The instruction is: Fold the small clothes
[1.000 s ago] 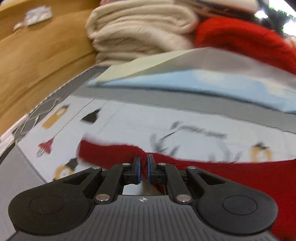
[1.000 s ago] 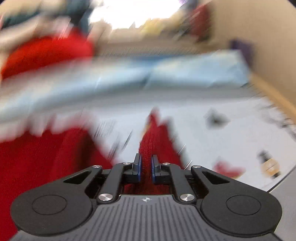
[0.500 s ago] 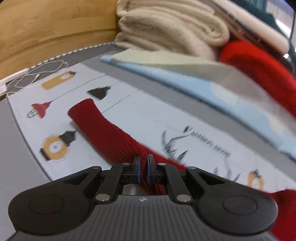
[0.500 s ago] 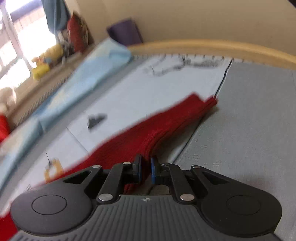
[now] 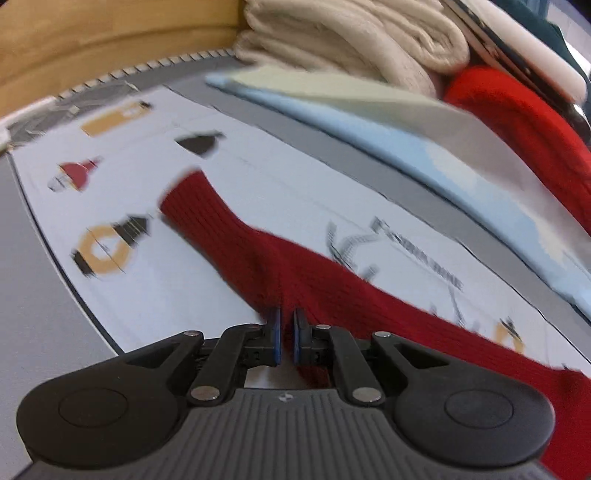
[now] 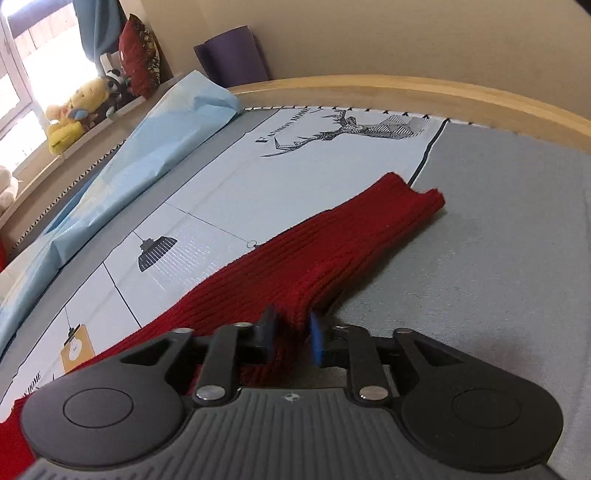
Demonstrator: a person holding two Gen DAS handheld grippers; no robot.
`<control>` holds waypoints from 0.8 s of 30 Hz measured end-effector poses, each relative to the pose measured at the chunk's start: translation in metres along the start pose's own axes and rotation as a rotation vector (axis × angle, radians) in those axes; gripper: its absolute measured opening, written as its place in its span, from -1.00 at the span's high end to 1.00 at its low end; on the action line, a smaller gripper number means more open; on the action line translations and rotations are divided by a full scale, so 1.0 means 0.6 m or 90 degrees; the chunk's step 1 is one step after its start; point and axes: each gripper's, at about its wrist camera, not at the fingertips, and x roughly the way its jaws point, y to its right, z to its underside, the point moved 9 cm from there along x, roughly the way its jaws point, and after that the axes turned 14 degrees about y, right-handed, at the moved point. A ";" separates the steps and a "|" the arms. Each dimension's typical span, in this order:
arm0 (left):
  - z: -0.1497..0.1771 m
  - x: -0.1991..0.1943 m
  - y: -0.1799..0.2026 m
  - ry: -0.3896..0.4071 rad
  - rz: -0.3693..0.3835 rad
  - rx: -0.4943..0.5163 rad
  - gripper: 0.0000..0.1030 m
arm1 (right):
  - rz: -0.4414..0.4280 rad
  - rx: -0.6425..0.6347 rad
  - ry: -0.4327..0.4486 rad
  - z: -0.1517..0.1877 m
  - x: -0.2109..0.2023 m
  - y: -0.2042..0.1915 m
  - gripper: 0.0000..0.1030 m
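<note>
The red sweater [image 5: 295,273] lies spread across the printed sheet [image 5: 155,291] on the bed; one sleeve [image 5: 195,210] stretches off over the lamp pictures; the left gripper [image 5: 285,341] is pinched narrow on a ridge of the knit at the sleeve's base. The other sleeve [image 6: 354,236] runs out to the grey edge of the bed [image 6: 498,240]; the right gripper [image 6: 291,338] holds a fold of it between slightly parted fingers. Folded cream knits [image 5: 351,33] and a blue cloth [image 5: 436,155] lie beyond.
</note>
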 end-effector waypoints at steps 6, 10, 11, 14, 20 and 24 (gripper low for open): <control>0.013 -0.063 0.059 -0.080 0.073 -0.125 0.58 | -0.052 -0.018 -0.058 0.027 -0.064 -0.077 0.06; 0.083 -0.089 0.143 -0.198 0.161 -0.150 0.26 | -0.199 0.007 -0.196 0.113 -0.103 -0.181 0.02; 0.112 -0.091 0.168 -0.238 0.187 -0.153 0.25 | -0.226 0.017 -0.233 0.138 -0.109 -0.202 0.01; 0.179 -0.094 0.218 -0.311 0.231 -0.132 0.25 | -0.245 0.016 -0.276 0.182 -0.114 -0.233 -0.14; 0.216 -0.111 0.291 -0.287 0.298 -0.015 0.62 | -0.296 0.020 -0.266 0.182 -0.112 -0.270 0.24; 0.204 -0.104 0.296 -0.226 0.286 0.036 0.83 | -0.323 -0.010 -0.236 0.180 -0.098 -0.285 1.00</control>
